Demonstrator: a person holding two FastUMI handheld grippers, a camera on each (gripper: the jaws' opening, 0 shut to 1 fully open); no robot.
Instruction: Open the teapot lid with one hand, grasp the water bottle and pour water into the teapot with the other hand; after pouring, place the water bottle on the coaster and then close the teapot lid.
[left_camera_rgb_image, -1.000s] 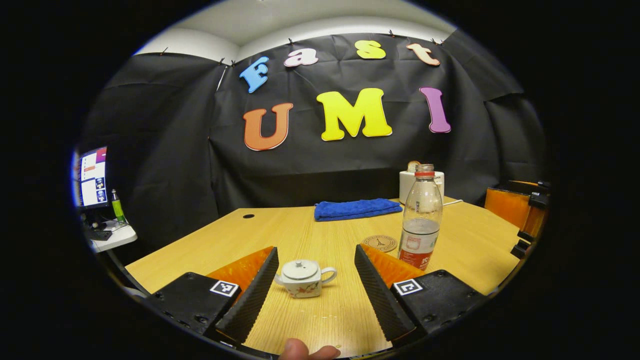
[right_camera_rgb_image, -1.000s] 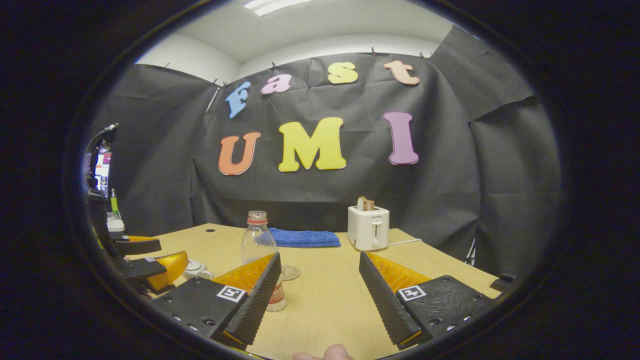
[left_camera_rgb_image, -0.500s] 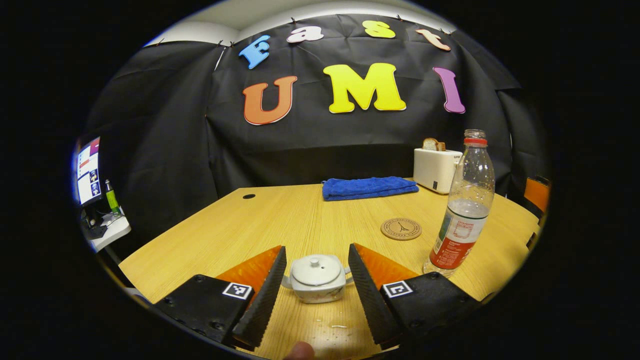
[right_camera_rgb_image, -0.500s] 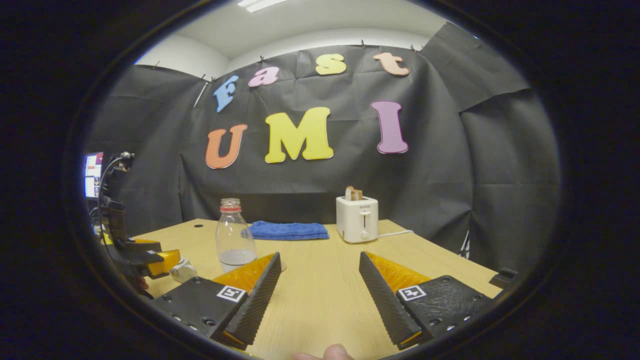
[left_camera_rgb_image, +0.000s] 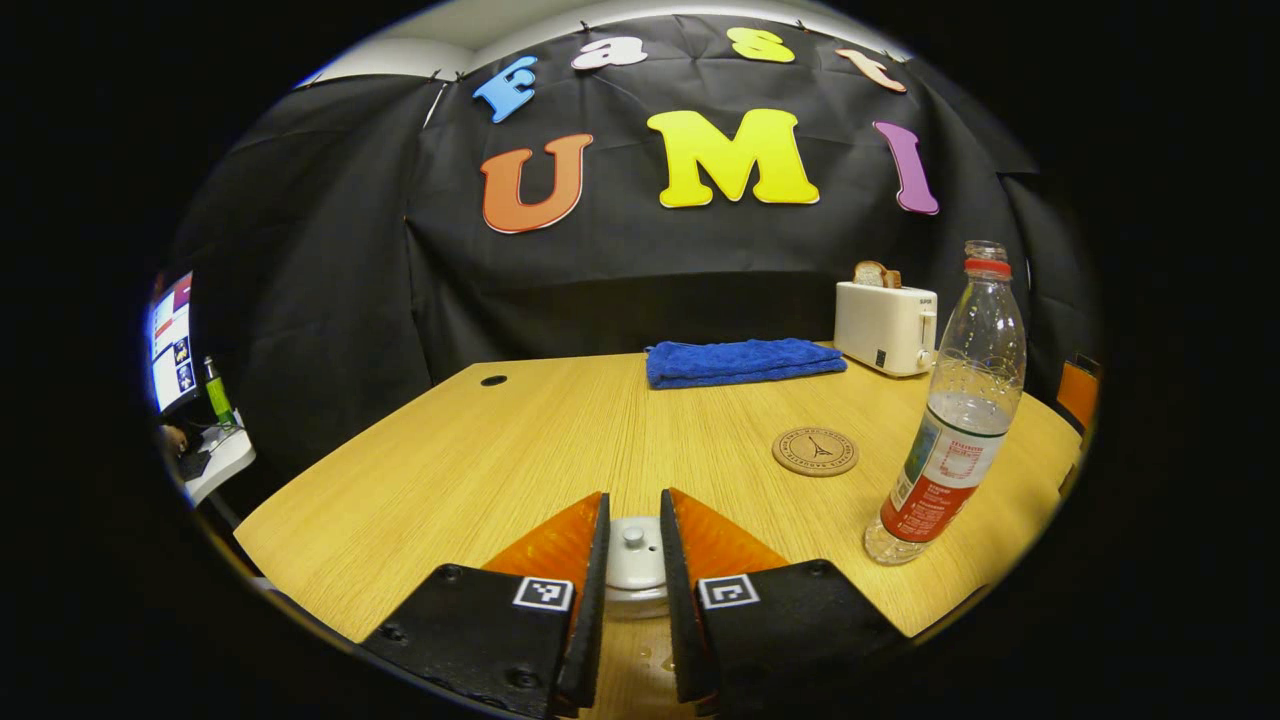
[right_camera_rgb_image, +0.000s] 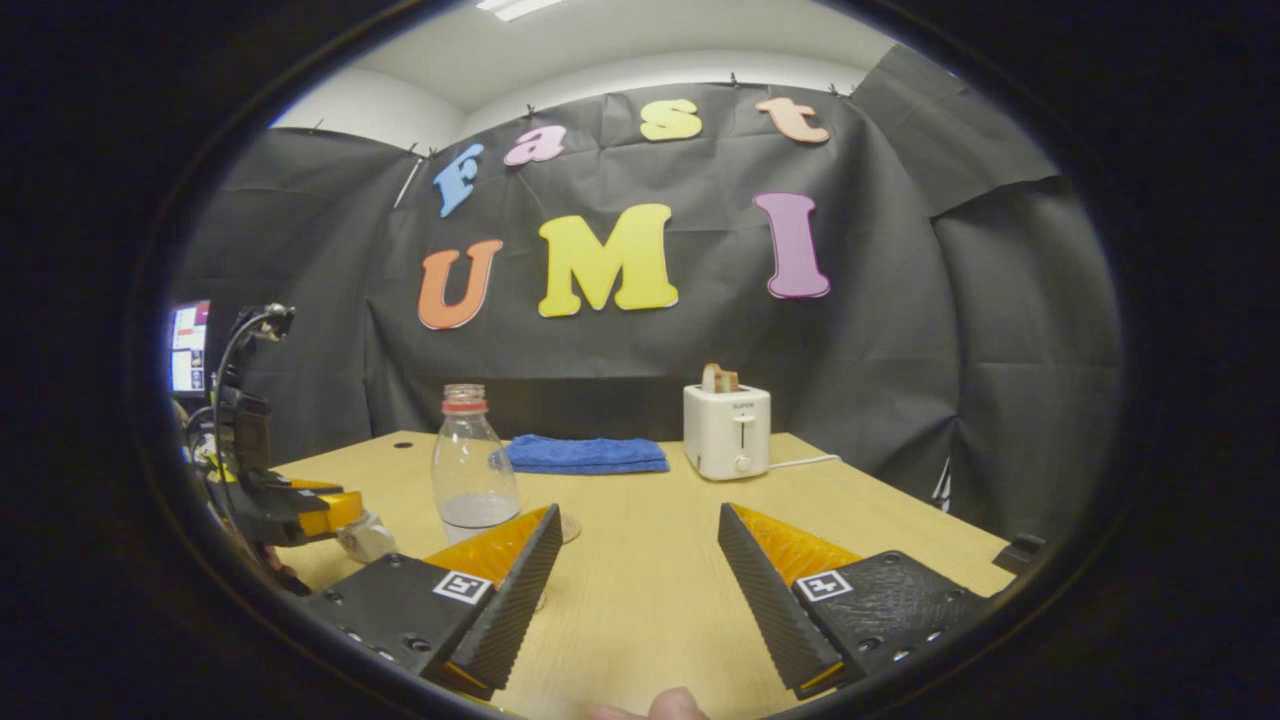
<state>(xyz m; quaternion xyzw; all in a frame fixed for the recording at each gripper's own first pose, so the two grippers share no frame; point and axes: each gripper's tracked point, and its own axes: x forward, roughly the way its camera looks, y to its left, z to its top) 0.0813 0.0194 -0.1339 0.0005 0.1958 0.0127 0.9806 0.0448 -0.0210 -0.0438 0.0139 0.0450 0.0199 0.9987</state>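
Note:
Low in the left gripper view, the white teapot lid (left_camera_rgb_image: 634, 565) and its small knob (left_camera_rgb_image: 632, 537) show in the gap of my left gripper (left_camera_rgb_image: 634, 496). The fingers stand close on either side of the knob; whether the pads touch it is unclear. The clear water bottle (left_camera_rgb_image: 955, 430), uncapped and part full, stands upright to the right, with the round coaster (left_camera_rgb_image: 815, 451) just left of it. My right gripper (right_camera_rgb_image: 638, 512) hovers open over bare table, holding nothing. From there the bottle (right_camera_rgb_image: 472, 480) stands left of its fingers, and the left gripper (right_camera_rgb_image: 300, 505) sits over the teapot (right_camera_rgb_image: 365, 540).
A folded blue towel (left_camera_rgb_image: 745, 361) and a white toaster (left_camera_rgb_image: 885, 325) with bread in it stand at the back of the wooden table (left_camera_rgb_image: 480, 450). A monitor (left_camera_rgb_image: 170, 340) sits off the table's left side. A fingertip (right_camera_rgb_image: 660, 706) shows at the bottom edge.
My left gripper moved forward and down over the teapot, and its fingers narrowed from wide open to a thin gap around the lid knob. The right gripper barely shifted.

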